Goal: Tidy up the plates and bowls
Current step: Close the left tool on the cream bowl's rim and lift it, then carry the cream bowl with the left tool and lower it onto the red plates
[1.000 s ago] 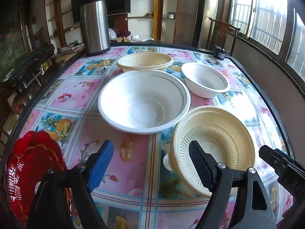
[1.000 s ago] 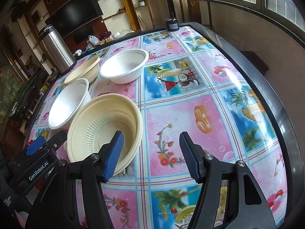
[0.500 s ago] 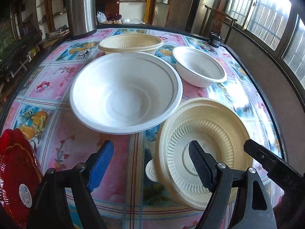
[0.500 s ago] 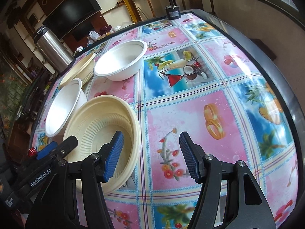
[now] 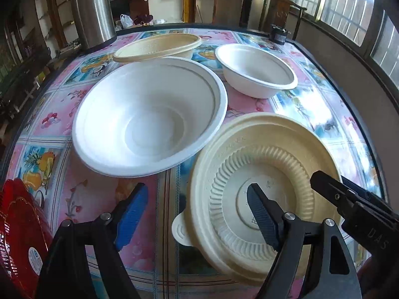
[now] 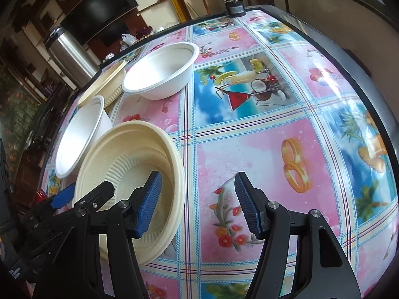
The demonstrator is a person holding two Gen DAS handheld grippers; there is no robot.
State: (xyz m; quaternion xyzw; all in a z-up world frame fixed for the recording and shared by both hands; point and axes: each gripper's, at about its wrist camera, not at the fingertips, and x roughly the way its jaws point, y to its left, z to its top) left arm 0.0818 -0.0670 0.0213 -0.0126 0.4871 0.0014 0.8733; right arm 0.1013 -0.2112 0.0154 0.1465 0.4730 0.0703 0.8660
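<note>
A cream ribbed bowl (image 5: 261, 164) (image 6: 129, 157) sits on the flowered tablecloth at the near side. My left gripper (image 5: 197, 214) is open astride its near-left rim, one finger over the inside and the blue pad (image 5: 132, 211) outside. My right gripper (image 6: 198, 205) is open astride the opposite rim, its left pad (image 6: 149, 204) inside the bowl. No pad presses on the rim. Behind stand a large white bowl (image 5: 149, 117) (image 6: 77, 134), a small white bowl (image 5: 256, 71) (image 6: 159, 72) and a second cream bowl (image 5: 157, 47) (image 6: 104, 84). A red plate (image 5: 17, 224) lies at the near left.
A steel thermos (image 5: 92, 10) (image 6: 69, 57) stands at the table's far left. A small black object (image 5: 280, 33) sits at the far edge, with a wooden chair (image 5: 281, 5) behind it. The tablecloth (image 6: 274, 137) right of the bowls is bare up to the dark table rim (image 6: 374, 94).
Both grippers have come down and in toward the near cream bowl, so every bowl looks larger. Their jaws keep the same width. No bowl has moved.
</note>
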